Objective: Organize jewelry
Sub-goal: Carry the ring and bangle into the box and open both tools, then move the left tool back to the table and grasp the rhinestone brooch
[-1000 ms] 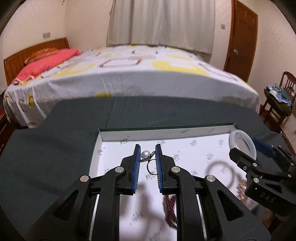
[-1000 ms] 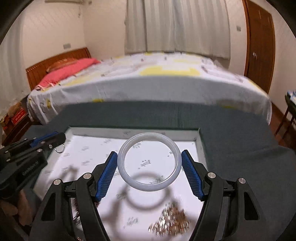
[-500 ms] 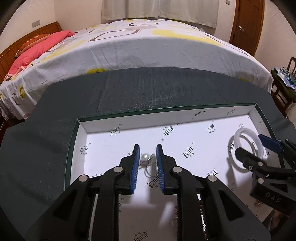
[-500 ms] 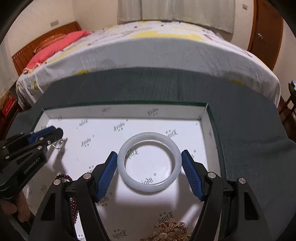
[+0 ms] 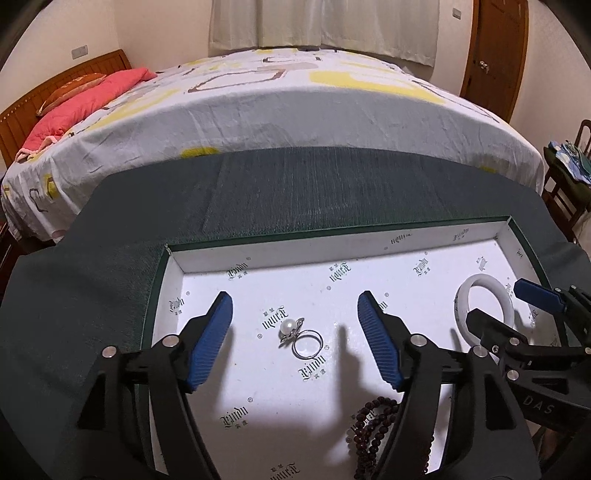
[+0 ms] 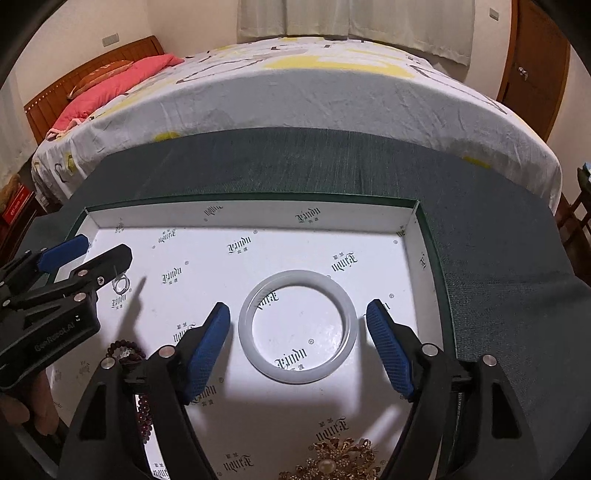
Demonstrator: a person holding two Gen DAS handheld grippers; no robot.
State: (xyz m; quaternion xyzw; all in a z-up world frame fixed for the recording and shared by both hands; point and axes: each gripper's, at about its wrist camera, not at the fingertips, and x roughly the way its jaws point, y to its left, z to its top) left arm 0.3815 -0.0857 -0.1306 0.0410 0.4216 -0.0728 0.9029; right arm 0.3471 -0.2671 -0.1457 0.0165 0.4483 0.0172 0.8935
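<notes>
- Left wrist view showed the left gripper (image 5: 293, 334) spread wide, gripping nothing, with the pearl ring (image 5: 300, 335) lying flat between its fingers on the floor of the tray (image 5: 332, 248); the pearl pointed to the far left and the band to the near right.
- Right wrist view showed the right gripper (image 6: 298, 334) also spread open, its pads just clear of the white bangle (image 6: 297, 326), which lay flat in the tray's right half.
- Dark red beads (image 5: 373, 424) lay near the left gripper and a gold brooch (image 6: 332, 459) at the near edge.
- The white tray, printed with a repeated ornate logo I could not read for certain, sat on a dark green worktop (image 6: 295, 162) before a bed (image 6: 295, 81) with a pink pillow (image 6: 118, 85); curtains (image 5: 321, 22) and a wooden door (image 5: 495, 55) stood beyond.
- "DAS" (image 5: 539, 404) was written on the right gripper's body.
</notes>
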